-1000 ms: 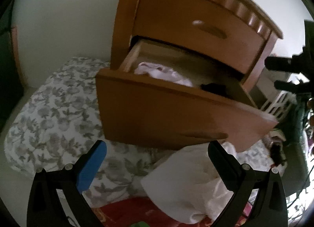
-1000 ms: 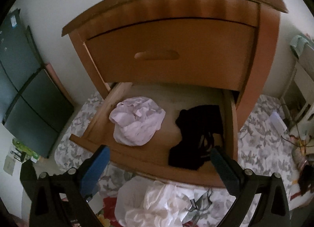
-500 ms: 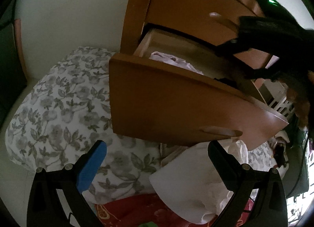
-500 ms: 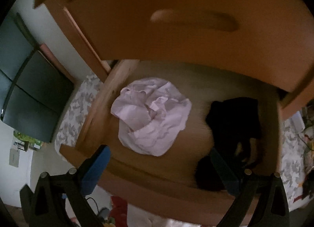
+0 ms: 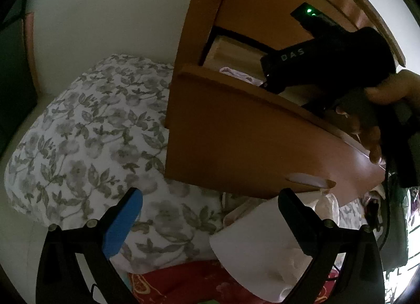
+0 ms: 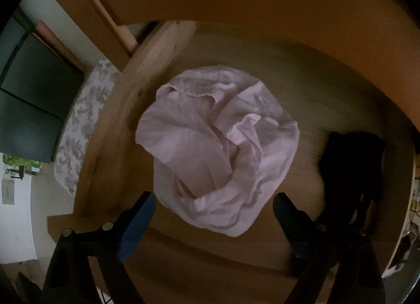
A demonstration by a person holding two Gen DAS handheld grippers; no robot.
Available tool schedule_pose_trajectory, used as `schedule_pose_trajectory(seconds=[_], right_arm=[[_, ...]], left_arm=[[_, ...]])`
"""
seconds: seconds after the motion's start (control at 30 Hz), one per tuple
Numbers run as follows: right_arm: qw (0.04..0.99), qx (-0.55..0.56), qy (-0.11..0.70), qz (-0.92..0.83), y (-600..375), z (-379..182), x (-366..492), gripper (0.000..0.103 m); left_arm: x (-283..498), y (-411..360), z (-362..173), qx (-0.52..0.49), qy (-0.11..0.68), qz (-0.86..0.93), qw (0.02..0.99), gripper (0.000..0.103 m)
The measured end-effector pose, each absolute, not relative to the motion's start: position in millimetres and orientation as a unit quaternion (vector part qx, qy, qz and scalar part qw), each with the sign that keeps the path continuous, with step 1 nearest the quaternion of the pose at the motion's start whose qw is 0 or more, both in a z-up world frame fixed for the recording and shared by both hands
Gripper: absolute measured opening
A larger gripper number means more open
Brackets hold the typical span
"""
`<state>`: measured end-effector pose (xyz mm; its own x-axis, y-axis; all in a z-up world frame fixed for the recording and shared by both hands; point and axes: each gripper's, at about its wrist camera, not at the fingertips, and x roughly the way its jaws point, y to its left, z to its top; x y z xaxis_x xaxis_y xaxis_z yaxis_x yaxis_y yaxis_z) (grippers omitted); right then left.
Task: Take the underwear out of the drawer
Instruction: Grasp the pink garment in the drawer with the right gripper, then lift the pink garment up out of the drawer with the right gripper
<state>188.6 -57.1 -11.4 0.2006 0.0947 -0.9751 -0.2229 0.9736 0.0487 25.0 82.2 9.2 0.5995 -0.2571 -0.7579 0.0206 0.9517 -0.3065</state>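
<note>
Item: pale pink underwear (image 6: 218, 151), crumpled in a loose heap on the floor of the open drawer (image 6: 110, 130), toward its left side. A second garment, black (image 6: 351, 170), lies apart from it toward the drawer's right side; its kind cannot be told.

Right gripper (image 6: 214, 208): inside the drawer, above the near edge of the pink heap, jaws wide and empty, one on each side of the heap's near hem. Seen from the left wrist view, the person's hand (image 5: 378, 109) holds it over the drawer front.

Left gripper (image 5: 210, 205): outside and below the drawer front, over the floral bedding (image 5: 86, 130), jaws wide, holding nothing.

Step in hand, as judged: the reach for the pink piece.

Handling note: soft cloth, so lower until the tips press into the heap, and close on a thick fold rather than a single hem. Lift straight up, clear of the drawer front and the panel above. Keep off the black piece.
</note>
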Motion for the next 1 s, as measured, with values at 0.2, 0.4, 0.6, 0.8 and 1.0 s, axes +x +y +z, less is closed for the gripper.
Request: schedule_pose_trajectory(seconds=[0.2, 0.4, 0.6, 0.8, 1.0], right_arm=[[0.767, -0.057, 0.633, 0.083, -55, -22, 199, 0.076], [0.777, -0.041, 0.625, 0.072, -70, -21, 201, 0.042], [0.787, -0.017, 0.614, 0.061, -92, -12, 199, 0.027], [0.803, -0.007, 0.594, 0.050, -115, 4, 191, 0.019], [0.829, -0.004, 0.557, 0.051, -134, 35, 168, 0.016]], left_arm=[[27, 83, 8, -0.136, 0.445, -0.080, 0.882, 0.103], [27, 86, 6, -0.139, 0.449, -0.077, 0.879, 0.103], [26, 83, 6, -0.135, 0.451, -0.080, 0.879, 0.103], [24, 82, 9, -0.132, 0.451, -0.080, 0.879, 0.103], [23, 81, 10, -0.130, 0.452, -0.079, 0.879, 0.103]])
